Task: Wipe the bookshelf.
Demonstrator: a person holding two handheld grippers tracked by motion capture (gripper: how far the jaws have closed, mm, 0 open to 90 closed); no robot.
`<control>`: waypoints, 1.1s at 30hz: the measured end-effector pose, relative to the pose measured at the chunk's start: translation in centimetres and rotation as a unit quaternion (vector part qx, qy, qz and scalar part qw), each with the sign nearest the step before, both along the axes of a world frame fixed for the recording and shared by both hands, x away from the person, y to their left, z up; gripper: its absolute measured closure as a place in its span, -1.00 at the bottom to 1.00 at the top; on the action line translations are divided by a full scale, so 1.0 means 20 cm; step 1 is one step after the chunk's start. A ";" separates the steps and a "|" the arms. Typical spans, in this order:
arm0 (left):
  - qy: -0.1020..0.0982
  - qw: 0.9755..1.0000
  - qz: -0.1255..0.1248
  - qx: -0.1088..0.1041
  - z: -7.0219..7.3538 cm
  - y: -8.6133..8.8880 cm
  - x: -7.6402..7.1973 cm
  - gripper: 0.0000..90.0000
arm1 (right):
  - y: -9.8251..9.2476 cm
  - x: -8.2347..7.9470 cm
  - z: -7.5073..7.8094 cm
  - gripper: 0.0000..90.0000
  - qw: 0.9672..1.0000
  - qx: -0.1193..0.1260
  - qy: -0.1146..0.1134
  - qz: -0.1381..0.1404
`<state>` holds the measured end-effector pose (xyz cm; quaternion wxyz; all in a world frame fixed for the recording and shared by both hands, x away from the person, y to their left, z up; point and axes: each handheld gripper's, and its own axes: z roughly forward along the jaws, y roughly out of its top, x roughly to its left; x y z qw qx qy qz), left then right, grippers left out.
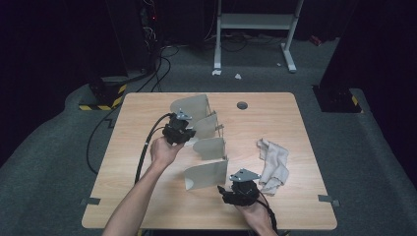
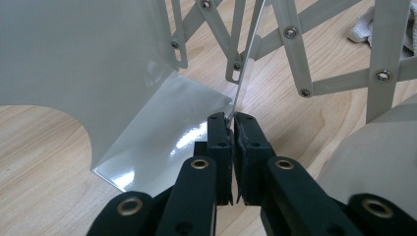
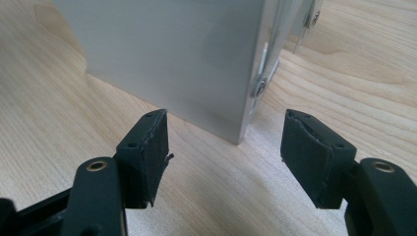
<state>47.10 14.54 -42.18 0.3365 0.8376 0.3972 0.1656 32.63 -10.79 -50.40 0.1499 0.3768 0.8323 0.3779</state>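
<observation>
The rack (image 1: 204,145), a grey accordion of thin panels on a riveted scissor frame, stands mid-surface (image 1: 147,196), stretched from about 11 o'clock to 6 o'clock in the high view; a crumpled cloth (image 1: 273,164) lies near it at 3 o'clock, apart from it.

The left tool (image 2: 231,120) is clenched on the thin edge of one panel (image 2: 243,78) at the far end, the jaws pinching only its lowest corner; the right tool (image 3: 223,147) is released, jaws wide apart, with the corner of the nearest panel (image 3: 172,64) just beyond the gap and touching neither pad.

What could go wrong, as I judge it: the left hold is shallow and on slick sheet, so a pull along the surface may slide the panel out of the pads; a twist of that hand could bend the panel or strain its rivets; if the right tool closes from where it sits it may catch only air or nip the corner and skid off; should one end be pushed while the other is loose, the whole rack may pivot or tip toward the cloth, since the scissor links fold freely; fingers of the frame could also pinch shut unevenly and jam.
</observation>
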 end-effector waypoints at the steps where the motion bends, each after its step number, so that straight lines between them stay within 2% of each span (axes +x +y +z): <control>1: 0.002 1.000 0.003 -0.001 0.00 0.00 0.00 0.92 | 0.00 0.00 0.00 -0.23 1.000 0.000 0.000 -0.001; 7: 0.012 1.000 0.023 -0.010 0.00 -0.04 -0.02 0.94 | -0.02 0.01 0.00 -0.23 1.000 -0.001 -0.001 -0.007; 13: 0.013 0.999 0.033 -0.006 0.01 -0.06 -0.05 0.95 | -0.04 0.02 -0.01 -0.22 1.000 0.003 0.000 -0.014; 16: 0.014 0.999 0.035 -0.005 0.01 -0.05 -0.07 0.95 | -0.05 0.02 -0.01 -0.22 1.000 0.006 0.001 -0.018; 20: 0.026 0.998 0.046 -0.026 0.01 0.01 -0.07 0.90 | -0.06 0.03 -0.01 -0.22 1.000 0.008 0.004 -0.020; 21: 0.027 0.998 0.050 -0.034 0.01 0.03 -0.06 0.88 | -0.06 0.03 -0.01 -0.21 1.000 0.008 0.005 -0.020; 23: 0.032 0.997 0.056 -0.048 0.03 0.07 -0.06 0.70 | -0.06 0.03 -0.01 -0.21 1.000 0.009 0.005 -0.020; 25: 0.030 0.996 0.065 -0.054 0.04 0.11 -0.06 0.51 | -0.06 0.03 -0.02 -0.21 1.000 0.010 0.004 -0.020; 28: 0.029 0.994 0.081 -0.063 0.06 0.18 -0.06 0.33 | -0.06 0.04 -0.02 -0.21 1.000 0.010 0.004 -0.019; 30: 0.027 0.994 0.091 -0.062 0.07 0.21 -0.06 0.25 | -0.06 0.04 -0.02 -0.21 1.000 0.011 0.005 -0.020; 33: 0.018 0.993 0.109 -0.048 0.08 0.26 -0.05 0.17 | -0.06 0.04 -0.02 -0.20 1.000 0.009 0.005 -0.018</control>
